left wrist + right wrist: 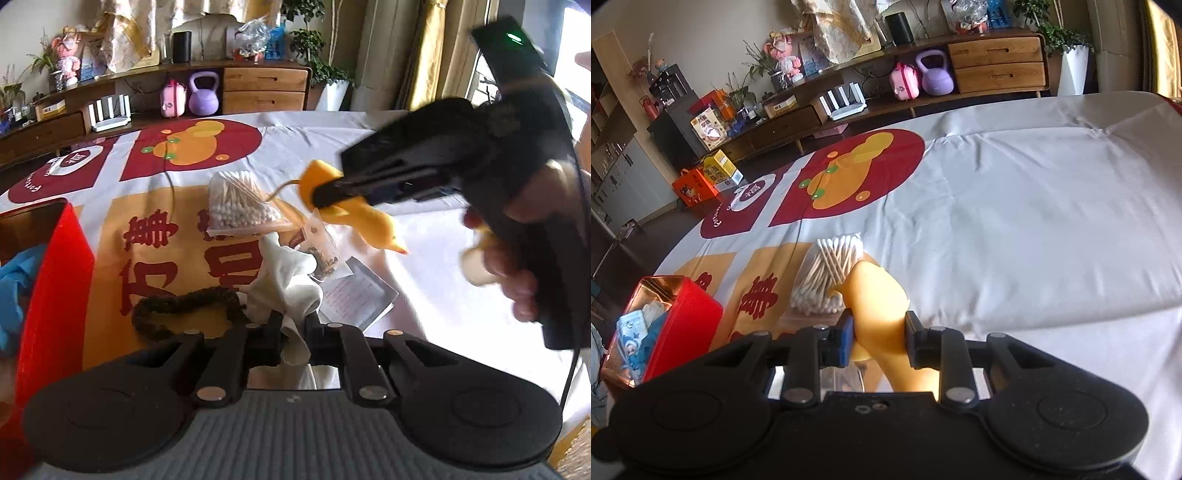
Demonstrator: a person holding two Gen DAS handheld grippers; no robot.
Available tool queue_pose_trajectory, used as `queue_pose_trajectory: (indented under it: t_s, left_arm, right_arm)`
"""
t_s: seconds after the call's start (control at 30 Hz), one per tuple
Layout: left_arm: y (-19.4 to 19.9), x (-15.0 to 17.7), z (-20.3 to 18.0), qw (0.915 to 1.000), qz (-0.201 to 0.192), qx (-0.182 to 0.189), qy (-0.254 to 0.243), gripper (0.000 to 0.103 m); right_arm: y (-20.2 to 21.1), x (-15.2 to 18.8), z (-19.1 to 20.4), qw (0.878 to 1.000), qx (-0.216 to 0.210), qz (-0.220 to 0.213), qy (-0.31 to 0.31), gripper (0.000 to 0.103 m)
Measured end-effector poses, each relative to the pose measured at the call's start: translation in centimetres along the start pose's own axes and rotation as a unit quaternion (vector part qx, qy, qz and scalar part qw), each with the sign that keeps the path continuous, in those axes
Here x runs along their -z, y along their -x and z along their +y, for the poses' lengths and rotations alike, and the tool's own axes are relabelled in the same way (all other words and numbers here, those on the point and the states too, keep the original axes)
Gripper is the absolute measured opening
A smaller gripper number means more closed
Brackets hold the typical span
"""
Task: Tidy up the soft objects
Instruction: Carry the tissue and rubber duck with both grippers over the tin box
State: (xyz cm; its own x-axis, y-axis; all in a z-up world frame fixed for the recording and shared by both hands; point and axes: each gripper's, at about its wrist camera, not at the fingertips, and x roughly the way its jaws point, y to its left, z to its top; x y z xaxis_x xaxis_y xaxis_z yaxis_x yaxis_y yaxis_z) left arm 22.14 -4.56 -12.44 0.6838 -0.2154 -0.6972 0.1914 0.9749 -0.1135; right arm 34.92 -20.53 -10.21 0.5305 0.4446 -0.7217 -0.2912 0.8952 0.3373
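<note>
Right wrist: bare cloth (1015, 221) beyond gripper (879, 332)

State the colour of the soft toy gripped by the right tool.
Yellow-orange toy, clearest in the right wrist view.

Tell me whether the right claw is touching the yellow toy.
Touching: the right wrist view shows the right claw with both fingers pressed against the yellow toy.

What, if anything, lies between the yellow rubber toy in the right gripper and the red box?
Nothing visible blocks the way. The right gripper holds the yellow toy above the cloth; the red box sits to its left with its top open. The cotton swab bag lies low on the cloth beyond the toy, under any lifted path.
</note>
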Motion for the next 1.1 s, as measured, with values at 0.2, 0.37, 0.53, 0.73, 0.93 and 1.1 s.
queue_pose_trajectory:
  t_s: [0.2,0.37,0.53,0.73,0.93,1.1]
  left_arm:
    - [1.8,-0.2,0.2,0.9999,-0.010,-0.003,0.011,0.011]
    - [3.7,-0.6,0.2,0.9997,-0.016,-0.006,0.017,0.011]
    - [5.9,-0.9,0.2,0.9994,-0.027,-0.017,0.011,0.011]
    - [8.4,-0.8,0.5,0.9990,-0.035,-0.023,0.012,0.011]
    - [10.9,-0.8,1.2,0.9988,-0.039,-0.022,0.019,0.011]
    - [12.7,-0.6,2.2,0.9983,-0.045,-0.030,0.021,0.011]
  right_arm:
    - [3.7,1.4,0.2,1.000,-0.001,-0.010,0.001,0.027]
    - [6.7,2.6,0.9,1.000,-0.002,-0.012,-0.002,0.027]
    - [9.3,3.4,2.1,1.000,-0.010,-0.018,0.000,0.027]
    - [11.5,4.1,4.1,1.000,-0.018,-0.021,0.009,0.028]
    - [12.8,4.7,6.5,0.999,-0.030,-0.015,0.021,0.028]
    - [13.4,5.0,8.9,0.998,-0.039,-0.015,0.036,0.028]
